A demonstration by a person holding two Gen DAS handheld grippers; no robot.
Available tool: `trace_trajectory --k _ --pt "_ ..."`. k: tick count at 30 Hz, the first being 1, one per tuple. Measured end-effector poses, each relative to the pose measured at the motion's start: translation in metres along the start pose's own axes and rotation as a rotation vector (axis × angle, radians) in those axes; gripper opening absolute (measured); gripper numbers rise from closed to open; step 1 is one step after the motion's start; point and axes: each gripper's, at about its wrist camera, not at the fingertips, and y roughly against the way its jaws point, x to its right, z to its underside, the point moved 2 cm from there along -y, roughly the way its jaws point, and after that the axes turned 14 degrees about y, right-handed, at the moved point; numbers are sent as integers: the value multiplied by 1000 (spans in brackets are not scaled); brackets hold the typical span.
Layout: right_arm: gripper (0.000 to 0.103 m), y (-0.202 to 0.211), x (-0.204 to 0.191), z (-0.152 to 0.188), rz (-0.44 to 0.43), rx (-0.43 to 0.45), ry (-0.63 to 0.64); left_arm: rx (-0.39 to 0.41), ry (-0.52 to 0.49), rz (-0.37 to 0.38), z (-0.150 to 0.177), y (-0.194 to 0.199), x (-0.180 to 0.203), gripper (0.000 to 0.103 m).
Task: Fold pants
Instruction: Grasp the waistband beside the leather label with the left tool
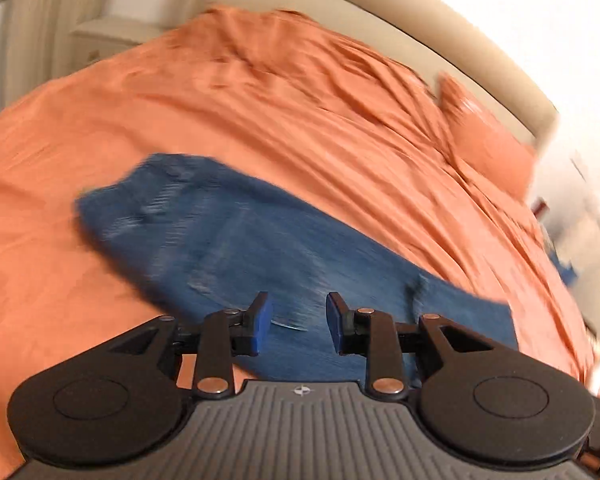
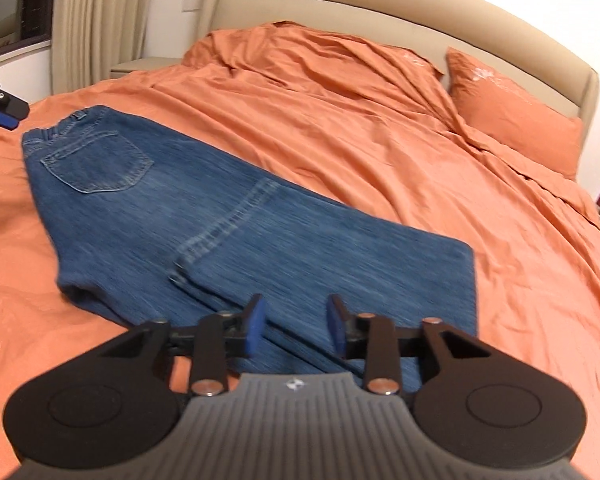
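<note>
Blue jeans (image 2: 204,216) lie flat on the orange bedsheet (image 2: 340,128), folded lengthwise with a back pocket up and the waistband at the far left. My right gripper (image 2: 296,326) is open and empty, just above the jeans' near leg end. My left gripper (image 1: 299,320) is open and empty above the jeans (image 1: 228,240), which are blurred by motion in the left wrist view. The left gripper's tip also shows in the right wrist view (image 2: 0,114), left of the waistband and apart from it.
An orange pillow (image 2: 512,112) lies at the far right against a beige padded headboard (image 2: 380,12). The sheet is rumpled toward the head of the bed. A bedside table (image 2: 140,66) and curtains (image 2: 96,20) stand at the far left.
</note>
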Motion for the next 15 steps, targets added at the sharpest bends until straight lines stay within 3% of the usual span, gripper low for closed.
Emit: trace_trajectory --k 7,12,15 --pt "20 -23 -24 -37 -59 -14 60 39 297 5 -27 -18 -90 45" --pt "12 -51 -32 -59 -89 -32 77 67 478 50 -42 -40 -133 54" --pt "11 -73 -30 -70 -100 -48 76 94 567 35 -51 -57 -154 61"
